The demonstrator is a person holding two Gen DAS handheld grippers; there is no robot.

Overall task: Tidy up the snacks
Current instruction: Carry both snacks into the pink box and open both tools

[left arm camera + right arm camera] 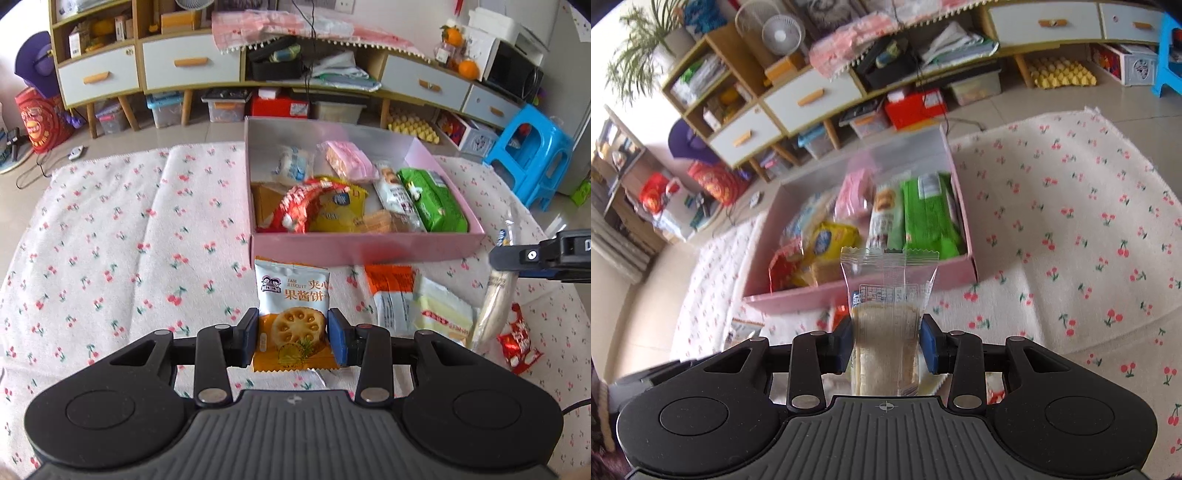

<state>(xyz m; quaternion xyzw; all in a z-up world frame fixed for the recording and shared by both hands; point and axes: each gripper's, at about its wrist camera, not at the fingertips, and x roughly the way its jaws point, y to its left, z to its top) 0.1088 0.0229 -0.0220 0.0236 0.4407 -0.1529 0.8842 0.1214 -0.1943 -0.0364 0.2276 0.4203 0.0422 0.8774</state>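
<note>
A pink box (365, 247), open at the top, sits on the cherry-print blanket and is partly filled with snacks. Inside, a green packet (432, 199) lies along its right side, a brown-and-white bar (397, 201) just beside it, a yellow packet (338, 208) and a red packet (299, 206) overlapping toward the near wall, a pink packet (349, 160) and a pale blue-white one (290, 164) farther back.

A jam biscuit packet (291, 314), blue-grey above and orange below with a round biscuit pictured, stands upright in front of the box. A clear-wrapped sandwich cake (886, 332), its crimped top edge upward, is raised near the box's front wall.

On the blanket to the right lie an orange-and-white packet (391, 295), a pale yellow packet (443, 314) and a small red packet (517, 341).
</note>
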